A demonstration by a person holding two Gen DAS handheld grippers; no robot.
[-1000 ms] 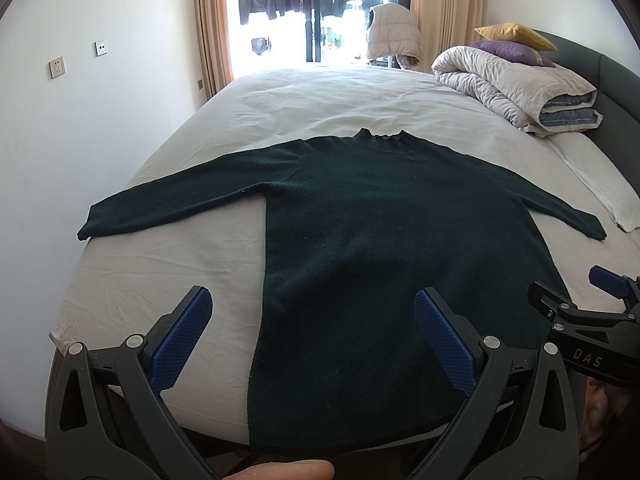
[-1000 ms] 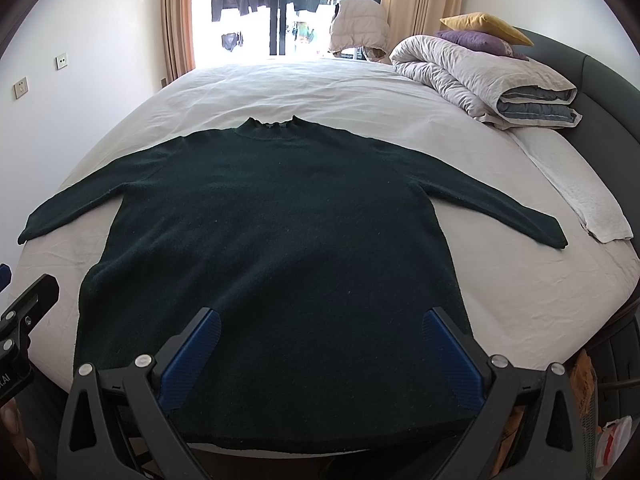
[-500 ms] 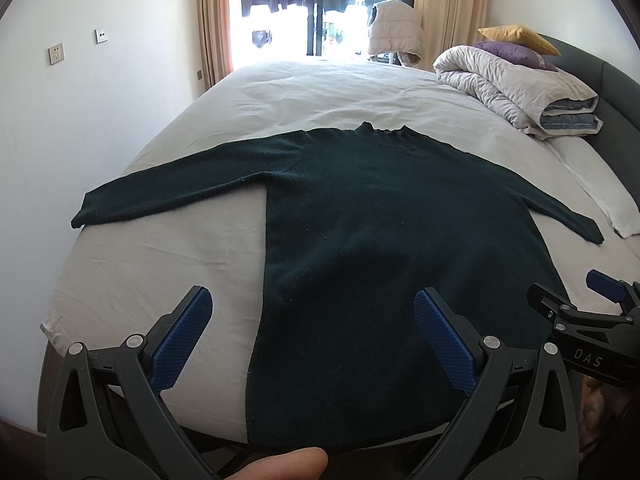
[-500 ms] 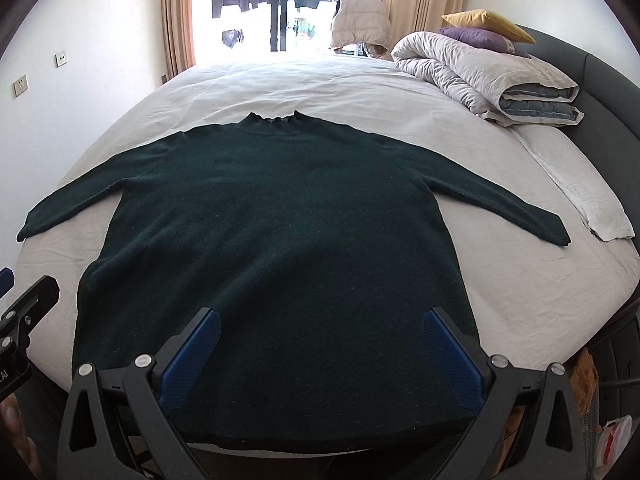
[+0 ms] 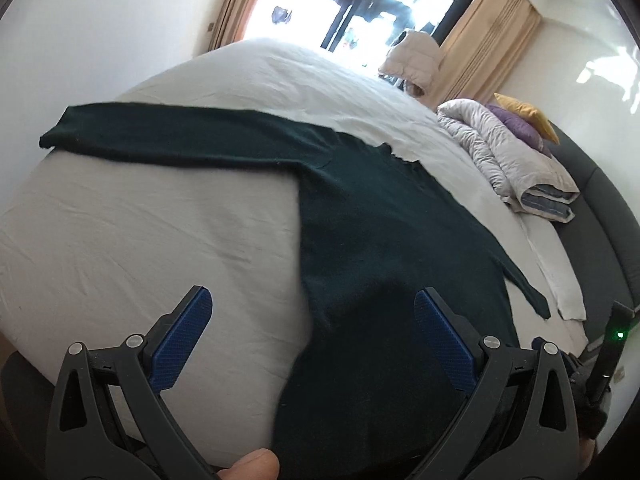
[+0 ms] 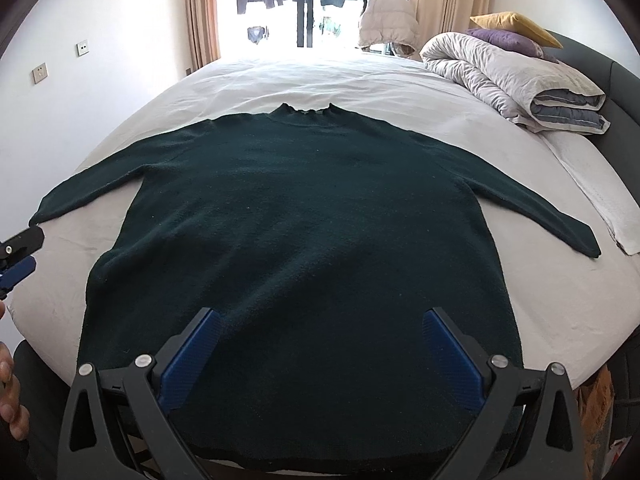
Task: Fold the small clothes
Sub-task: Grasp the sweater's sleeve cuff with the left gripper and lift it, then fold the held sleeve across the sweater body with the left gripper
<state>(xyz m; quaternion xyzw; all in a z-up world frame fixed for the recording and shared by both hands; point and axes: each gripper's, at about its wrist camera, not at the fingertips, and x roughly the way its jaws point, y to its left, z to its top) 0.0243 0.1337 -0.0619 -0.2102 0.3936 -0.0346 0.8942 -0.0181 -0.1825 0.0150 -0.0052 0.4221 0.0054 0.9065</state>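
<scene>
A dark green long-sleeved sweater (image 6: 304,216) lies flat on the white bed, collar away from me, both sleeves spread out. In the left wrist view the sweater (image 5: 380,248) fills the right half, and its left sleeve (image 5: 168,140) stretches to the far left. My left gripper (image 5: 312,312) hovers open above the sweater's left side edge, holding nothing. My right gripper (image 6: 320,332) is open over the lower middle of the sweater, near the hem, with nothing between its blue pads. The left gripper's tip (image 6: 16,256) shows at the left edge of the right wrist view.
A folded grey duvet (image 6: 512,80) with purple and yellow pillows lies at the bed's right. A dark headboard (image 6: 616,92) curves behind it. A white towel (image 6: 600,200) lies beside the right sleeve. A window with curtains (image 6: 304,4) is at the back.
My left gripper has swung left and tilted, so the left sleeve and bare sheet now fill its view. The right gripper has barely moved. The sweater lies as before.
</scene>
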